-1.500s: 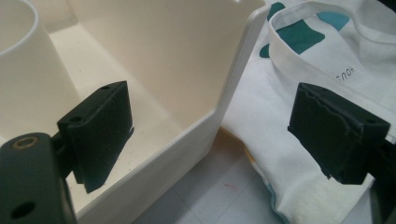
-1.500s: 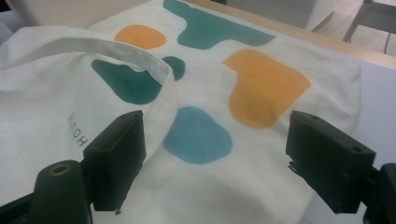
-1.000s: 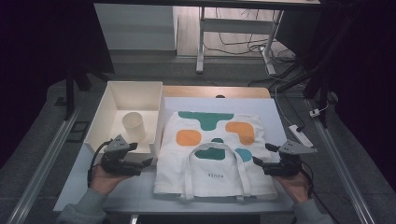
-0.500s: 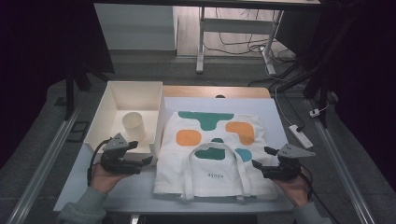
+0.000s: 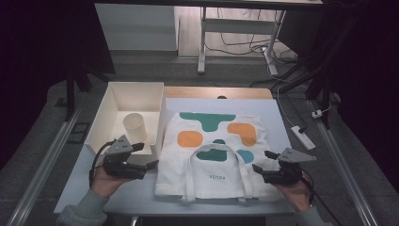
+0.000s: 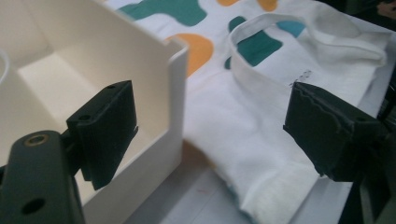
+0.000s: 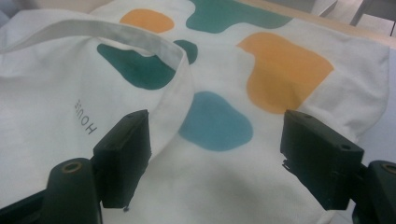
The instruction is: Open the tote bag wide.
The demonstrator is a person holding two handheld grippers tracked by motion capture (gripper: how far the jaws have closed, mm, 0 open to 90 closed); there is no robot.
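A white tote bag (image 5: 214, 176) with green, orange and blue blobs lies flat mid-table, its handles toward me. My left gripper (image 5: 148, 156) stands open at the bag's left edge, by the near corner of the white box (image 5: 159, 123). In the left gripper view that box corner (image 6: 176, 88) and the bag's edge (image 6: 243, 140) sit between the open jaws of the left gripper (image 6: 210, 135). My right gripper (image 5: 262, 161) is open at the bag's right edge. In the right gripper view the right gripper (image 7: 215, 154) hovers low over the bag (image 7: 280, 70), beside its handle (image 7: 140, 42).
A pale cup (image 5: 135, 127) stands upright inside the white box. A wooden strip (image 5: 216, 92) runs along the table's far edge. On the floor to the right lies a power strip (image 5: 302, 136). Metal rails (image 5: 42, 165) flank the table.
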